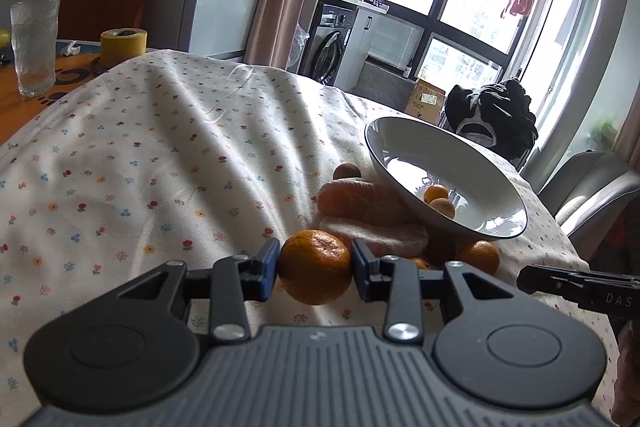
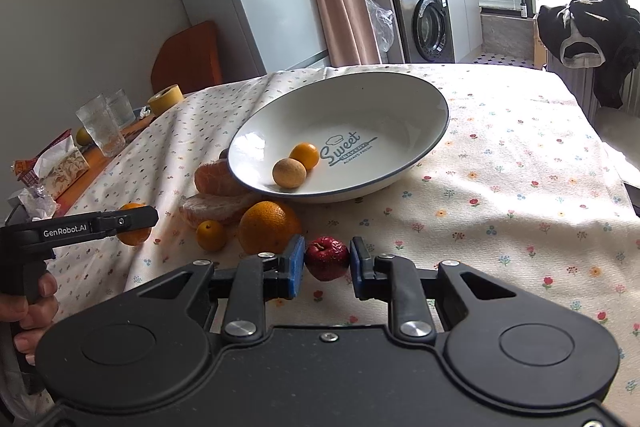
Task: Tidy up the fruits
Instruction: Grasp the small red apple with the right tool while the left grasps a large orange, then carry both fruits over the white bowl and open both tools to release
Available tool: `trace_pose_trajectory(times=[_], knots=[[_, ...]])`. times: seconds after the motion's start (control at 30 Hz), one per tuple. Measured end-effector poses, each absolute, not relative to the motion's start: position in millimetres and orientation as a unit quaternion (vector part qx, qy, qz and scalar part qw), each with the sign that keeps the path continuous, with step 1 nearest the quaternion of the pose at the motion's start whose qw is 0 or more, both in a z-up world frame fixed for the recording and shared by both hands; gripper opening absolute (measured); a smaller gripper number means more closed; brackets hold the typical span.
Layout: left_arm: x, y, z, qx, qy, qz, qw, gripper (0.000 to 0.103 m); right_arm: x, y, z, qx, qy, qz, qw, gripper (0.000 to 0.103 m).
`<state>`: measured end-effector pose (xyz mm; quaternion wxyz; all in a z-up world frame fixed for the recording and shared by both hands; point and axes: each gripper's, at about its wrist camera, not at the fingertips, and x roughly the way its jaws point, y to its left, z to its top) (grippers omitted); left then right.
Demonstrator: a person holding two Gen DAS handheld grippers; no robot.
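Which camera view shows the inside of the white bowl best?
The right wrist view: the bowl faces the camera, showing its printed "Sweet" and two small fruits inside. The left wrist view shows the bowl from the side, tilted, with glare inside.

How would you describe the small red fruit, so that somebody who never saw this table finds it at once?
Start at the big white plate printed "Sweet" on the floral tablecloth. Come toward the near edge, past the large orange in front of the plate. The red fruit sits just right of it, between the right gripper's blue pads; it is the only dark red, glossy fruit among orange and tan ones.
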<state>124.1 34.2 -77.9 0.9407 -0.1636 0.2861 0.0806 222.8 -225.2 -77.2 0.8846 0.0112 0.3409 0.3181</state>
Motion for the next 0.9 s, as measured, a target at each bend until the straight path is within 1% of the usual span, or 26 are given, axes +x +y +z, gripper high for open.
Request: trace_pose_trajectory(times=[0.3,0.9], knots=[[118,29,-60,-0.160,0.268,0.070,0.948,0.037,221,-224,-65,0.016,0.326,0.326,0.887,0.023],[150,4,-42,-0.142,0.257,0.034,0.955,0.037,236,-216,-51,0.021,0.304,0.338,0.890,0.023]])
